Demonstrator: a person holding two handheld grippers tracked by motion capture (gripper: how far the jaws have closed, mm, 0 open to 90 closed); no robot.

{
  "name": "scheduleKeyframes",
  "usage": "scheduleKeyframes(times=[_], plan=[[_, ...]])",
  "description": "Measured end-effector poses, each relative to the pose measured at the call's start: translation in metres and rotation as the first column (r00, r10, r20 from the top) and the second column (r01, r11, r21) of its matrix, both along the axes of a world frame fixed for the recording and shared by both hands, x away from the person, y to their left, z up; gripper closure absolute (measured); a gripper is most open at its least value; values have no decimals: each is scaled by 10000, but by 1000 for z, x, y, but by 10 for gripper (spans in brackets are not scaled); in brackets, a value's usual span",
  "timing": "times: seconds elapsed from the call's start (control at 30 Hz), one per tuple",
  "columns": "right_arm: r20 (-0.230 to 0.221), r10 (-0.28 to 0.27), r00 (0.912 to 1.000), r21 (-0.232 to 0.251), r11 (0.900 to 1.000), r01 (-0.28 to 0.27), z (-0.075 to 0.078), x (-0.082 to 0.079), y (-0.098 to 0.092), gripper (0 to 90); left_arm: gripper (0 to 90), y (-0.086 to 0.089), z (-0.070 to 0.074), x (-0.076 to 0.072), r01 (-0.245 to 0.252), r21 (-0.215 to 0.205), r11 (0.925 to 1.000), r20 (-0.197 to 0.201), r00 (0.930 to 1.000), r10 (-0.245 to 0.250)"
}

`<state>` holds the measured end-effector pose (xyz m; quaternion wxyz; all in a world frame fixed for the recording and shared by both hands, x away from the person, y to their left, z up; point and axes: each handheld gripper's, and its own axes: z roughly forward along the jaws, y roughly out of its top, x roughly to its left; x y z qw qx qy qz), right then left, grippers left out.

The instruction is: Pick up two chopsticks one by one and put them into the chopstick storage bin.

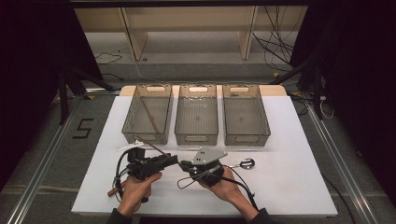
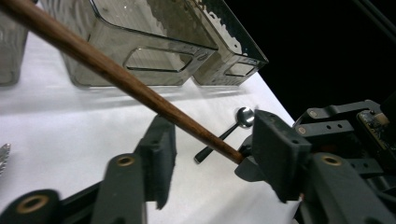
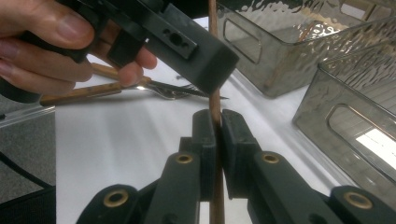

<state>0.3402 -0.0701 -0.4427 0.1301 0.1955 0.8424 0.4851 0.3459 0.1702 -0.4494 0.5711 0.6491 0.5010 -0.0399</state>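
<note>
Three bins (image 1: 196,114) behind; right gripper (image 3: 216,135) pinches chopstick (image 2: 121,77), left gripper (image 2: 210,154) spread.

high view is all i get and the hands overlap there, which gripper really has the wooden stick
Observer: The right gripper. In its own view both jaws are pressed shut on the wooden stick.
Operator: so is the left one clamped on it too
Observer: No. The left gripper is open in its own view. The stick runs through the gap between its jaws, and neither pad is closed on it.
</note>
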Motion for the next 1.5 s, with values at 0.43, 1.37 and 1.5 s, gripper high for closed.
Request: scheduleKeyframes(times=[0.43,1.37,1.5], plan=[[-68,29,10000,165,9999,-28,-1,-2,1,850,755,7,-3,2,151,-964,9952,-198,9997,-171],[-698,-548,9961,505,9970,584,-2,-6,-42,429,847,32,26,11,-19,-401,9992,612,9981,44],[-816,-883,9927,511,9944,926,-6,-9,-61,403,847,44,33,19,-220,-144,9997,750,9969,230]])
